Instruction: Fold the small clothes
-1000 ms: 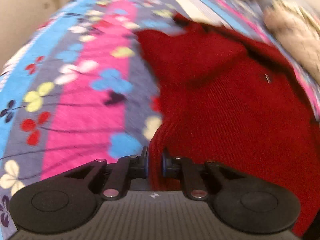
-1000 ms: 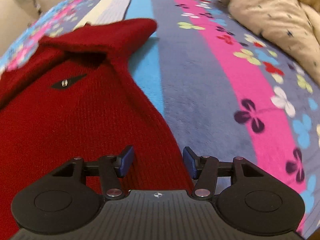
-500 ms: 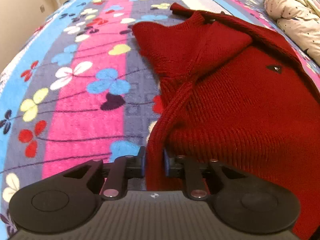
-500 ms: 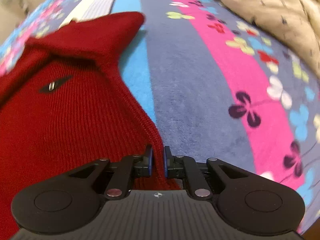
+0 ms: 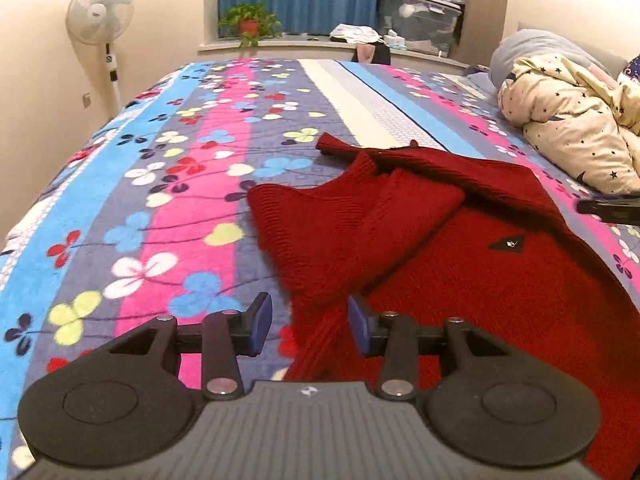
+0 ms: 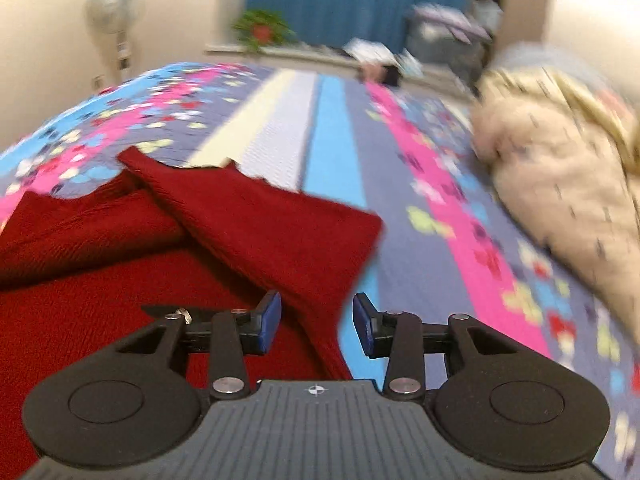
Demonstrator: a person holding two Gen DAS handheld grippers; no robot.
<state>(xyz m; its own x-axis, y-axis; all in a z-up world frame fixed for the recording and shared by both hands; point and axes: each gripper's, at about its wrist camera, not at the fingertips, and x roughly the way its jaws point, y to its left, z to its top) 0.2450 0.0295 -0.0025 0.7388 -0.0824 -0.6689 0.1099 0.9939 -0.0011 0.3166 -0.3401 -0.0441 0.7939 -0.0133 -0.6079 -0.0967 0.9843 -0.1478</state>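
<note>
A red knit sweater (image 5: 460, 280) lies on the striped flowered blanket (image 5: 168, 216), its sleeves folded in over the body and a small black label (image 5: 507, 244) on the chest. My left gripper (image 5: 310, 328) hovers over the sweater's left edge. Its jaws are opening, and the edge runs between the blue pads (image 5: 260, 326) without being pressed. In the blurred right wrist view the sweater (image 6: 120, 300) fills the lower left. My right gripper (image 6: 317, 326) is over its right edge, jaws opening, with the hem loose between the pads.
A cream star-print quilt (image 5: 572, 128) is bunched at the right side of the bed, with a grey pillow (image 5: 536, 46) behind it. A standing fan (image 5: 100, 12) stands off the far left corner. A windowsill with a potted plant (image 5: 250, 22) and storage boxes lies beyond the bed.
Half a second ago both grippers were shut on the sweater's edges; now both sets of jaws stand apart. Both have risen and tipped up, so the room shows beyond the bed.
</note>
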